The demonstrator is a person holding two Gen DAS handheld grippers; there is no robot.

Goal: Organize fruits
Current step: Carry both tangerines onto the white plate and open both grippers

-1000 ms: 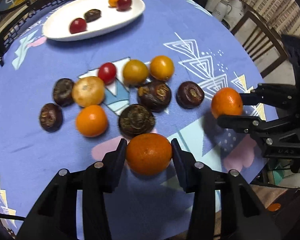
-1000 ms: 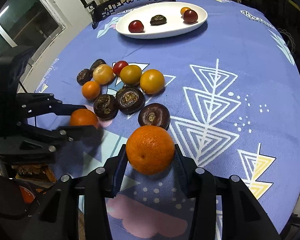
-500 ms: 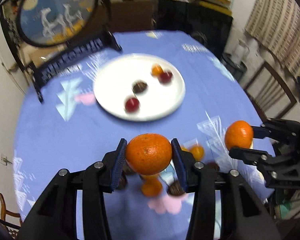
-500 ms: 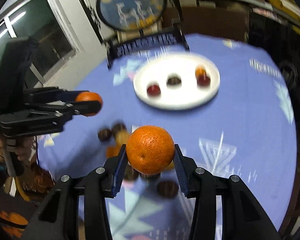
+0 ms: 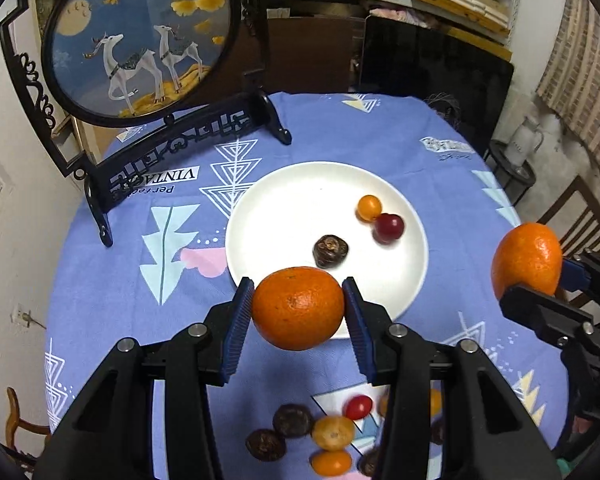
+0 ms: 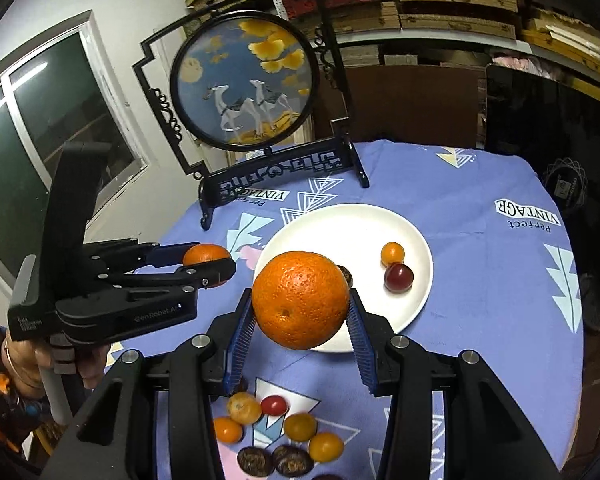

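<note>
My left gripper (image 5: 298, 310) is shut on an orange (image 5: 298, 307) and holds it in the air over the near rim of the white plate (image 5: 300, 196). My right gripper (image 6: 300, 308) is shut on a larger orange (image 6: 300, 298), also raised over the plate's (image 6: 352, 224) near edge. Each gripper shows in the other's view: the right one (image 5: 534, 280) with its orange (image 5: 526, 258), the left one (image 6: 208, 262) with its orange (image 6: 204, 254). On the plate lie a small yellow fruit (image 5: 369, 207), a dark red one (image 5: 388, 228) and a brown one (image 5: 331, 251).
Several small fruits, orange, yellow, red and dark brown, lie on the blue patterned tablecloth below the grippers (image 5: 332, 434) (image 6: 274, 406). A round framed deer picture on a black stand (image 5: 140, 36) stands at the table's far left. Chairs stand around the table.
Both grippers have lifted their oranges off the tablecloth and moved up and forward toward the plate. The loose fruit pile now lies below them.
</note>
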